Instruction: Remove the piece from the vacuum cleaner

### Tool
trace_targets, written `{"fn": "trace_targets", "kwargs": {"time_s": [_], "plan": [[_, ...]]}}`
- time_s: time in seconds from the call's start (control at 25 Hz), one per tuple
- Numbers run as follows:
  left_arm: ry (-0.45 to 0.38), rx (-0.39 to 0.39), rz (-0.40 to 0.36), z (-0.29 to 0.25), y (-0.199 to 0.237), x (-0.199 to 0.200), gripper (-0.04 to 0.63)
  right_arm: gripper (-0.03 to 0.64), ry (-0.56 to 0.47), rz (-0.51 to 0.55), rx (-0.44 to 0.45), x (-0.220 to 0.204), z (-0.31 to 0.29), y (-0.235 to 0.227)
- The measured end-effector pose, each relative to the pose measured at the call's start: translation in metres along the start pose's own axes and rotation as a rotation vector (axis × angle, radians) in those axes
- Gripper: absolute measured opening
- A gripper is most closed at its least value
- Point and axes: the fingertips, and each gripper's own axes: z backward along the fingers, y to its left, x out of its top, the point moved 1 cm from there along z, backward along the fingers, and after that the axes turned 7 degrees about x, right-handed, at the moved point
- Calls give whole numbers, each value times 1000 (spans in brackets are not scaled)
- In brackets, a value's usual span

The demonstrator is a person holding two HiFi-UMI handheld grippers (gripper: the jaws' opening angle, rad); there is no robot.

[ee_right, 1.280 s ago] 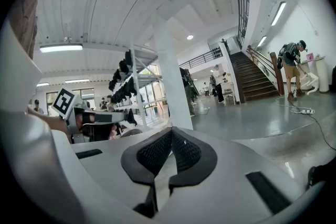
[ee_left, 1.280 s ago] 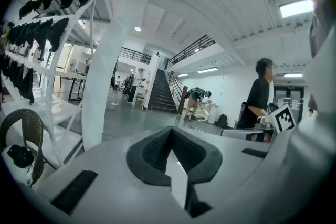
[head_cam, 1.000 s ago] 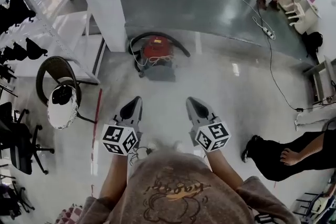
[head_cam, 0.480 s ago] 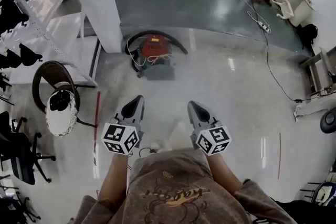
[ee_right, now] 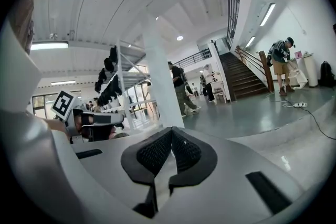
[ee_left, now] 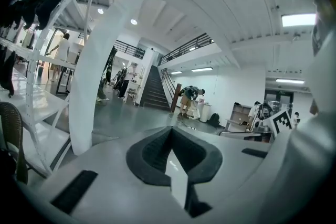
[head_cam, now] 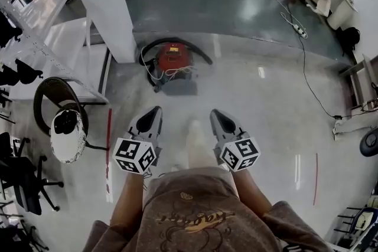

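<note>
The left claw (head_cam: 154, 111) and right claw (head_cam: 216, 114), both closed and empty, have edged nearer the red canister vacuum cleaner (head_cam: 173, 59) at 12 o'clock.

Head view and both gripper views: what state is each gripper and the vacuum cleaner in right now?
Left gripper: shut, empty, short of the vacuum cleaner.
Right gripper: shut, empty.
Vacuum cleaner: upright beside the white column, untouched.
Hose: curled round the vacuum cleaner.

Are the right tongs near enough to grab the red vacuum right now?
Probably not yet. The vacuum sits on the floor well ahead of the right tongs, with bare floor between them. Nothing blocks the way, but the tongs are shut and would need to open first.
</note>
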Motion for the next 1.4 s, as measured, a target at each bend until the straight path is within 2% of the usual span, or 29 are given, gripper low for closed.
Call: {"fn": "trace_targets", "kwargs": {"time_s": [0.44, 0.8, 1.16, 1.4], "plan": [[2, 27, 9, -120, 23, 49, 3, 0, 26, -8, 74, 45, -98, -80], [-33, 107, 36, -204, 41, 83, 3, 0, 38, 23, 173, 87, -163, -146], [-51, 142, 32, -234, 55, 100, 3, 0, 13, 23, 213, 108, -197, -171], [-40, 120, 30, -237, 70, 104, 3, 0, -8, 25, 201, 113, -208, -166]]}}
